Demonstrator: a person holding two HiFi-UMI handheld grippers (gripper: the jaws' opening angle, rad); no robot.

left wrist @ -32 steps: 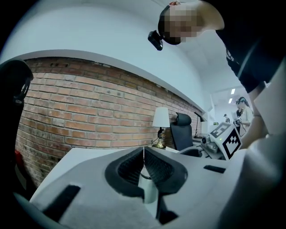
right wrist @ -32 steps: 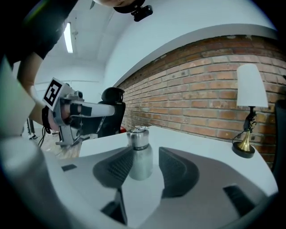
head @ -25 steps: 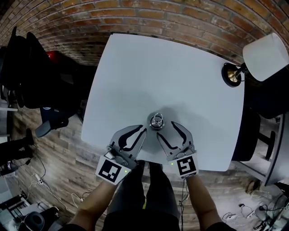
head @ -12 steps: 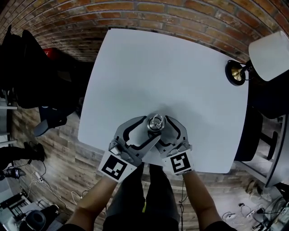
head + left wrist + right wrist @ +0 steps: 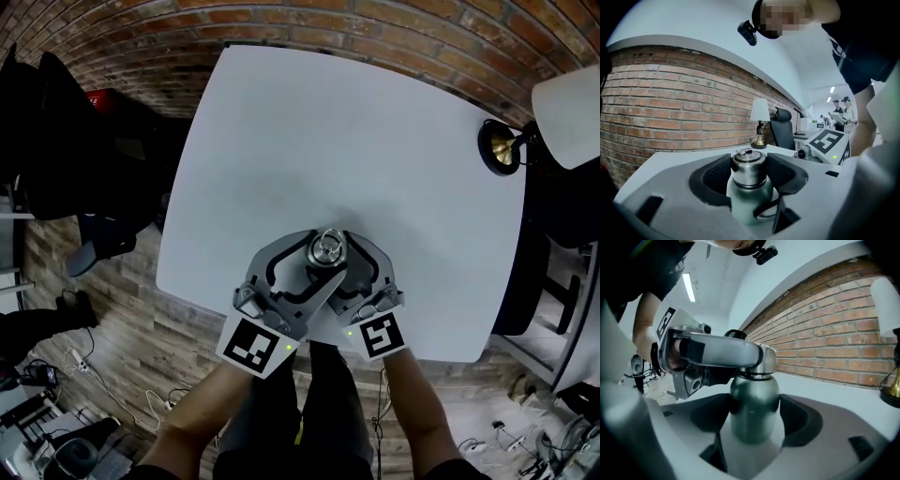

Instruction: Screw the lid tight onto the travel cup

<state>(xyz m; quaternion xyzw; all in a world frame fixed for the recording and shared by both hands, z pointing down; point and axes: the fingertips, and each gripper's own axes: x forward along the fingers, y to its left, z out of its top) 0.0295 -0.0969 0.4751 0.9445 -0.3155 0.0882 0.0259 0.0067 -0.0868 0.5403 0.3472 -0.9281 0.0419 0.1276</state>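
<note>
A steel travel cup [image 5: 327,249] stands upright near the front edge of the white table [image 5: 356,131], with its ring-topped lid [image 5: 748,164] on. My left gripper [image 5: 317,255] surrounds the lid; its jaws are opening, and the dark pads [image 5: 712,176] lie close on both sides without clearly pressing. My right gripper [image 5: 339,261] is lower, around the cup's green-grey body [image 5: 754,404], with its jaws wide and its pads [image 5: 799,416] beside the body. In the right gripper view the left gripper [image 5: 717,352] crosses at lid height and hides part of the lid.
A lamp with a white shade [image 5: 567,98] and brass base [image 5: 506,147] stands at the table's far right corner. Black office chairs [image 5: 56,141] are beside the left edge and a brick wall [image 5: 375,28] is behind. The person's legs [image 5: 300,403] are at the front edge.
Both grippers have come in from either side of the cup and now have their jaws around it. The left jaws went from shut to open, and the right jaws spread wider.
</note>
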